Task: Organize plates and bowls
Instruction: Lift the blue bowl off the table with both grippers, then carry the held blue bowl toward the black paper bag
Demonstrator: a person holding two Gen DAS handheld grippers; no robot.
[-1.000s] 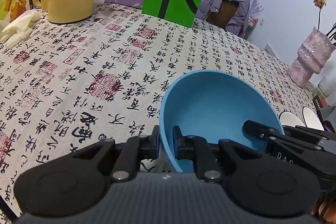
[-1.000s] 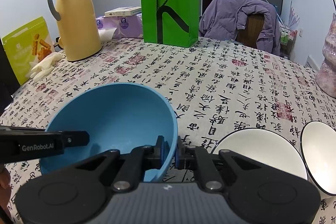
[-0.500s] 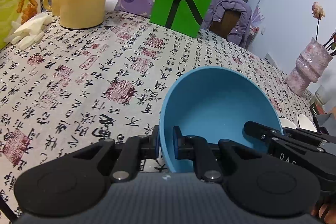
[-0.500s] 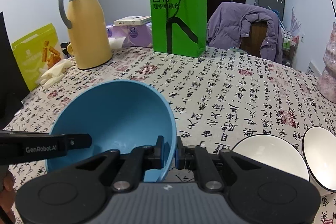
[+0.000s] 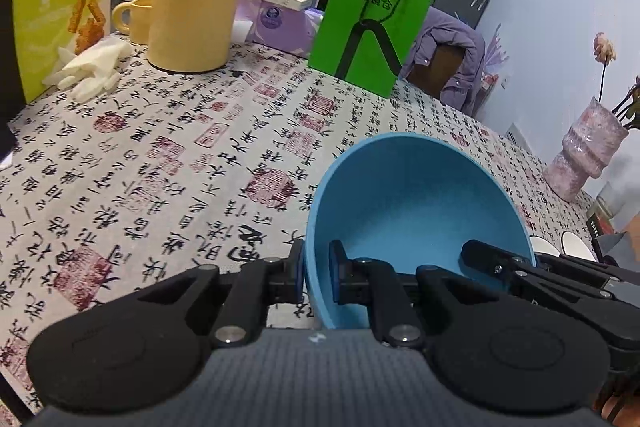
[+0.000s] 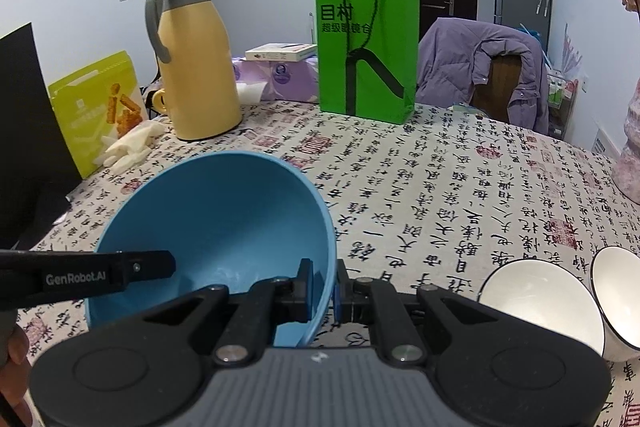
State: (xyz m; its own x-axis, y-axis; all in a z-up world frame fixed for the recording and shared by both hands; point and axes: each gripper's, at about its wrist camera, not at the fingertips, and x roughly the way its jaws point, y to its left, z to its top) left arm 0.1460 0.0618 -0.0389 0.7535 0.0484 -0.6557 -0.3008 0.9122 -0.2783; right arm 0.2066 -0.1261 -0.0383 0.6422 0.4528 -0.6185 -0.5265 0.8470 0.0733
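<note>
The table point(image 6: 460, 187), covered by a cloth printed with calligraphy, carries a green paper bag point(image 6: 366, 47) and a yellow thermos jug point(image 6: 196, 67) near its far edge; two white bowls point(image 6: 540, 303) stand close together at its near right corner. The blue bowl point(image 6: 216, 227) is held above the near edge, tilted; the left gripper point(image 5: 316, 277) is clamped on its left rim and the right gripper point(image 6: 323, 287) on its right rim, each with one finger inside and one outside.

Black tool point(image 6: 322, 287) (silver screws), ribbed grey body

"GenRobot.AI" marks the left gripper point(image 6: 316, 283) finger; green bag point(image 6: 366, 47) (black-printed) reads "目村".
</note>
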